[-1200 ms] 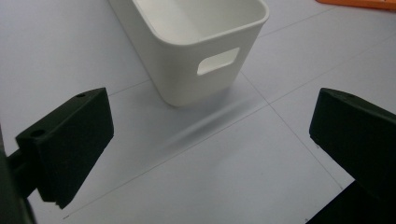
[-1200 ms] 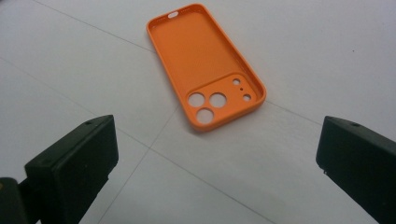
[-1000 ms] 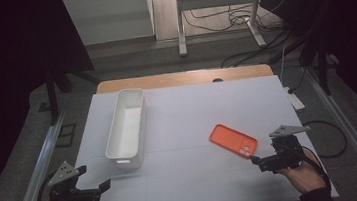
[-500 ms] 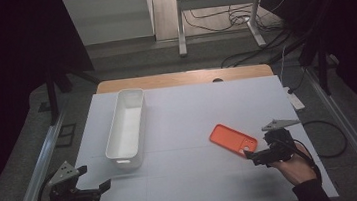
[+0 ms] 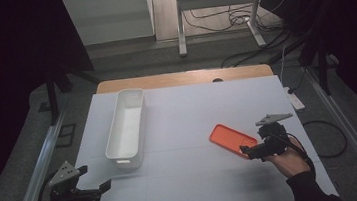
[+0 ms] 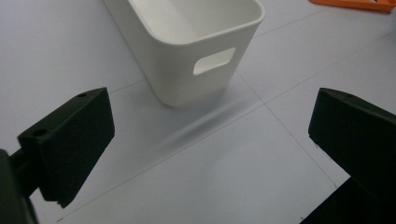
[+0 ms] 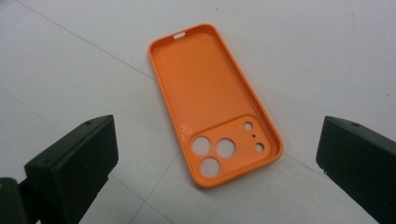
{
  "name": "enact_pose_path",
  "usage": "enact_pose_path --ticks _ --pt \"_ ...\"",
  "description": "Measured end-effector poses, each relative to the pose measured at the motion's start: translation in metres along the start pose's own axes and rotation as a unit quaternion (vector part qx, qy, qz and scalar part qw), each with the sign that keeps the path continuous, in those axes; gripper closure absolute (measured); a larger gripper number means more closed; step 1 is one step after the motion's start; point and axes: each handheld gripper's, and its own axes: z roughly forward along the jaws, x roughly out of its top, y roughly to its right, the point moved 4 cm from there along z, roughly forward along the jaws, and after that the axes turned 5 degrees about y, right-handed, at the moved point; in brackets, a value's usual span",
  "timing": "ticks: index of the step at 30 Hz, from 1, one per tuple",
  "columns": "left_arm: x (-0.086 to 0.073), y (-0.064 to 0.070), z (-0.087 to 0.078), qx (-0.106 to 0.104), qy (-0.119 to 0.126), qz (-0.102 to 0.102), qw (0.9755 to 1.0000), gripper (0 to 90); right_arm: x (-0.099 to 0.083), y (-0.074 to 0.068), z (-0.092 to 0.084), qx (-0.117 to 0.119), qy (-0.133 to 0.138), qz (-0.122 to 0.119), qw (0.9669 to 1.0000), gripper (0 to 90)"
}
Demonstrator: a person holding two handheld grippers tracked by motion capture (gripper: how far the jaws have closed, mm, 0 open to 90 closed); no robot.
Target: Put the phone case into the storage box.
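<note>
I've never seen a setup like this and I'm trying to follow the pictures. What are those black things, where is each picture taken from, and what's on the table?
A person holds a handheld two-jaw tool in each hand: the left gripper and the right gripper. One picture looks down from above; the other two come from cameras riding on each tool, its black jaws at the bottom. On the white table lie an orange phone case, inside up, and an empty white bin. Both grippers are open; nothing is held. The right one points at the case.
</note>
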Motion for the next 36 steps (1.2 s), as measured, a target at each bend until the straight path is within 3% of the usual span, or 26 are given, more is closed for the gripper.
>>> enact_pose_path --ticks 19,27,36 --pt "0.000 0.001 0.000 0.000 -0.002 0.004 1.0000 1.1 0.019 0.000 0.025 -0.004 -0.014 -0.014 0.9998 0.0" --pt "0.000 0.001 0.001 -0.001 -0.005 0.005 1.0000 1.1 0.027 -0.001 0.035 0.000 -0.016 0.001 0.9999 0.0" --pt "0.000 0.001 0.001 -0.001 -0.006 0.007 1.0000 1.2 0.034 -0.003 0.047 -0.002 -0.019 -0.007 0.9998 0.0"
